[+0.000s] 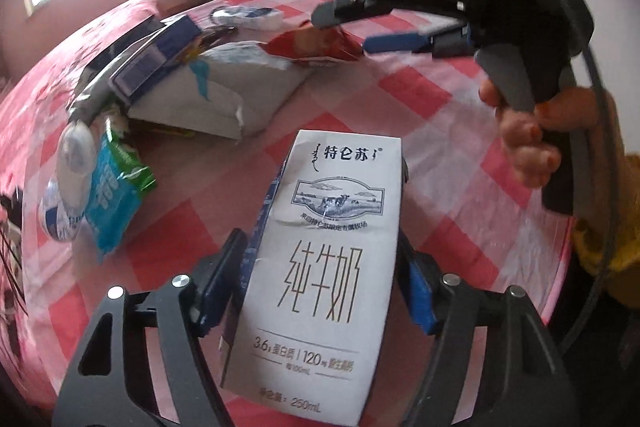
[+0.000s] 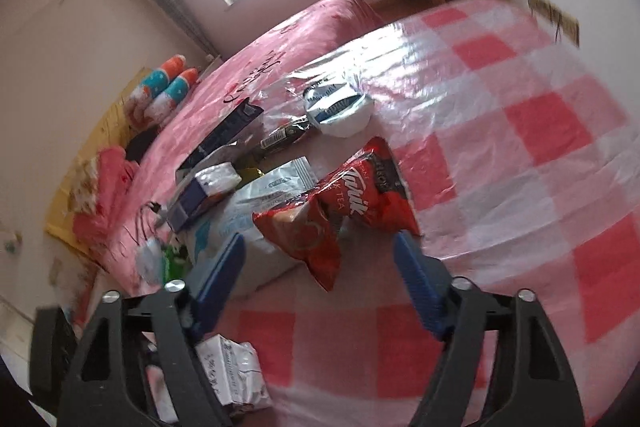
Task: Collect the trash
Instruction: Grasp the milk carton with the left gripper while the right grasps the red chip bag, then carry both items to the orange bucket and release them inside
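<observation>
My left gripper (image 1: 322, 251) is shut on a white milk carton (image 1: 320, 275) with gold lettering, held above the red-checked table (image 1: 440, 95). My right gripper (image 2: 320, 247) is open and hovers just over a red milk-tea packet (image 2: 360, 195); in the left wrist view it (image 1: 344, 31) straddles the same red packet (image 1: 316, 47). A large white bag (image 1: 224, 91) lies beside the packet, also seen in the right wrist view (image 2: 256, 223). The milk carton shows at the lower left of the right wrist view (image 2: 232, 375).
A blue box (image 1: 160, 59), a teal wrapper (image 1: 112, 199), a white cup (image 1: 64, 211) and a white bowl-shaped lid (image 2: 340, 107) lie on the table. A dark bottle (image 2: 280, 137) lies near the blue box (image 2: 204, 195). A pink bed (image 2: 280, 47) stands behind.
</observation>
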{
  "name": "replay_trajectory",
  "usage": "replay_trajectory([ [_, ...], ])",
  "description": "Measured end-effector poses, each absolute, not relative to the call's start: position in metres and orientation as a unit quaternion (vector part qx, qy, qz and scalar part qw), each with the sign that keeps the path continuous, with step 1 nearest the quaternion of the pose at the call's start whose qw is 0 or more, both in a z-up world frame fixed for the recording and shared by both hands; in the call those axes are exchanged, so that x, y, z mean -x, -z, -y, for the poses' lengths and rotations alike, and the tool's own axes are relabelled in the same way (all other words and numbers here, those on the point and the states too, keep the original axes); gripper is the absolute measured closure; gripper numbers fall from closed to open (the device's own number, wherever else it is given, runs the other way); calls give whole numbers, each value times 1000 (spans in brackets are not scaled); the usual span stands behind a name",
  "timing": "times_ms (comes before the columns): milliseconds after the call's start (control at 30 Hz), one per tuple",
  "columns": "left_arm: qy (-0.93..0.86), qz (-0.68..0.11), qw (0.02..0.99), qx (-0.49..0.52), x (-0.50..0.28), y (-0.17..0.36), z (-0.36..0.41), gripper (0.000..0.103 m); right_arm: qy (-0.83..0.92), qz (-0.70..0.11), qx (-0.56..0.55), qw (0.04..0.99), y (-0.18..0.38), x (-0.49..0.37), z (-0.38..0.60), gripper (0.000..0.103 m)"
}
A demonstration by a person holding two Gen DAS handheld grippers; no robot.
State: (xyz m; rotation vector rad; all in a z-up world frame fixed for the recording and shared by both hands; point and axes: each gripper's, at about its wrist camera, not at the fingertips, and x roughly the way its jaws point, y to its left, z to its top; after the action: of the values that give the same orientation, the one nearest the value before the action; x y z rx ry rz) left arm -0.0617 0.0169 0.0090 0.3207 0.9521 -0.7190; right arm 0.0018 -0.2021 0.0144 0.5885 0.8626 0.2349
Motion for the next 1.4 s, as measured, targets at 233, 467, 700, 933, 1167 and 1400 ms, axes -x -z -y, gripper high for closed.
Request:
replay_trajectory([
  [233,308,-451,833,-91,57,-12,-30,34,-101,-405,-350,838,-3,-8,209,31],
  [467,280,-441,851,-50,53,-17,-44,34,-75,-399,-336,850,-3,-18,204,52],
  [700,263,-430,863,-37,62,-28,-50,34,-79,-393,-322,858,-4,-18,199,62],
  [933,246,-408,879,-31,70,-45,-57,35,-85,-377,-319,865,-9,2,204,66],
  [1167,204,-377,903,-28,74,-63,-76,35,-96,-360,-279,885,-35,32,192,66],
  [1400,150,-359,921,-24,89,-78,-109,35,-148,-349,-234,895,-66,57,149,66],
])
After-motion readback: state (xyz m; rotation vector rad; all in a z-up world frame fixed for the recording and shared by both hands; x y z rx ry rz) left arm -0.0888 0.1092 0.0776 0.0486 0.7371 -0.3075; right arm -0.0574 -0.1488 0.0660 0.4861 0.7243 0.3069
